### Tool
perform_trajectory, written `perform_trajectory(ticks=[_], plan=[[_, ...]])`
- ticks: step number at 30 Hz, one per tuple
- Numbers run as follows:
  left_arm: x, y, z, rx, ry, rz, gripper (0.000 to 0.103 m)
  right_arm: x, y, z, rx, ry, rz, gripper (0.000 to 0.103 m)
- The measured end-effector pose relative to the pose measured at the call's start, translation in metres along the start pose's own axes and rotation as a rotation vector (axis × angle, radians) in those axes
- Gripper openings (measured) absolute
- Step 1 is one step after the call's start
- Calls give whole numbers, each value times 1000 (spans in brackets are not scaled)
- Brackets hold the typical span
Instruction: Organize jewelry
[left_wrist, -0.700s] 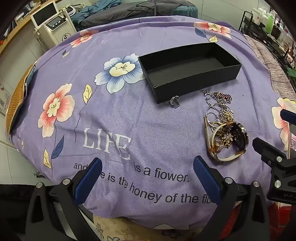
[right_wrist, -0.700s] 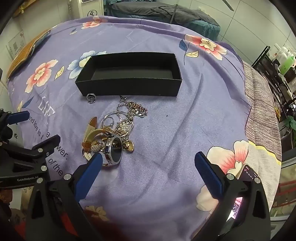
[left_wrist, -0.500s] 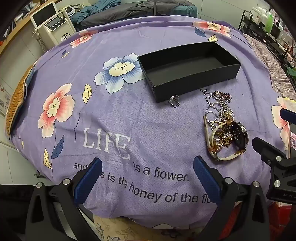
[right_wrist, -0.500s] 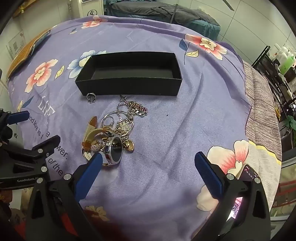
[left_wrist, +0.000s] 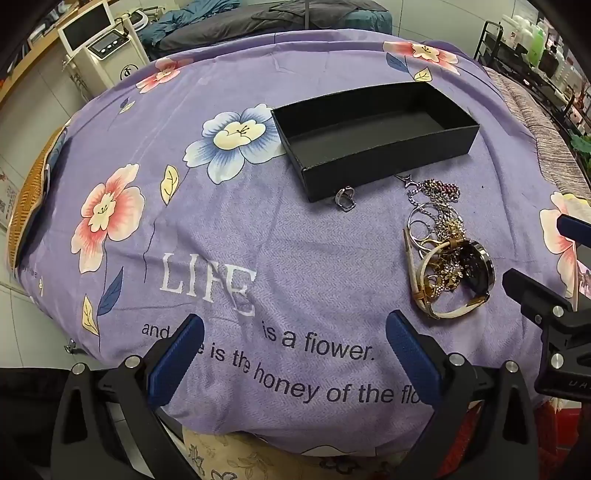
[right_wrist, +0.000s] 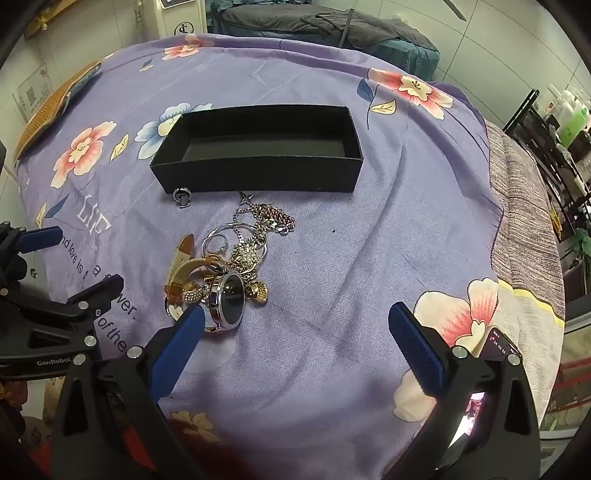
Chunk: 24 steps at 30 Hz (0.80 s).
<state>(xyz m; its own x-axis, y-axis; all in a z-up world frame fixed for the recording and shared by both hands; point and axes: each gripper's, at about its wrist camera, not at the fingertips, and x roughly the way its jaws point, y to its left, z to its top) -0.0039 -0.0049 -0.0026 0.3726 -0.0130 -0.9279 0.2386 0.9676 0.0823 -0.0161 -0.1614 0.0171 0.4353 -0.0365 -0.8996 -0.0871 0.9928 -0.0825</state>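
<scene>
- left wrist view: your left gripper (left_wrist: 293, 352) is released, its blue pads spread wide over the printed words on the purple floral cloth (left_wrist: 229, 221), holding nothing.
- the black box (left_wrist: 373, 129) lies open-topped on the cloth; take it as the landmark. its inside shows only a dark floor.
- a small silver ring (left_wrist: 345, 198) lies touching or just beside the box's near wall, close to its left corner.
- the jewelry pile (left_wrist: 443, 251) sits on the cloth on the near side of the box, toward its right end and clear of the wall; a silver chain with a star charm runs from the pile up to the box's near wall.
- in the pile, a dark-faced watch (left_wrist: 474, 267) lies on the side farthest from the box.
- part of your right gripper (left_wrist: 546, 314) shows on the near side of the pile.
- right wrist view: your right gripper (right_wrist: 295, 339) is also released, pads far apart, grasping nothing.
- its left pad (right_wrist: 181, 339) sits right at the watch (right_wrist: 231, 299), on the pile's side away from the box (right_wrist: 258, 147); whether they touch, you cannot tell.
- the ring (right_wrist: 183, 195) lies by the box's near wall, left end.
- the pile (right_wrist: 236, 258) lies near the box's front wall, between the box and your gripper.
- your left gripper (right_wrist: 55, 280) shows far left of the pile, its fingers apart.
</scene>
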Motion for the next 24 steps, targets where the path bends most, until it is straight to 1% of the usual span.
perform_trajectory(ticks=[5, 24], plan=[[4, 2, 0, -9, 3, -28, 97, 0, -1, -1, 4, -7, 9, 98], [4, 6, 1, -21, 9, -34, 97, -2, -3, -1, 14, -15, 27, 98]])
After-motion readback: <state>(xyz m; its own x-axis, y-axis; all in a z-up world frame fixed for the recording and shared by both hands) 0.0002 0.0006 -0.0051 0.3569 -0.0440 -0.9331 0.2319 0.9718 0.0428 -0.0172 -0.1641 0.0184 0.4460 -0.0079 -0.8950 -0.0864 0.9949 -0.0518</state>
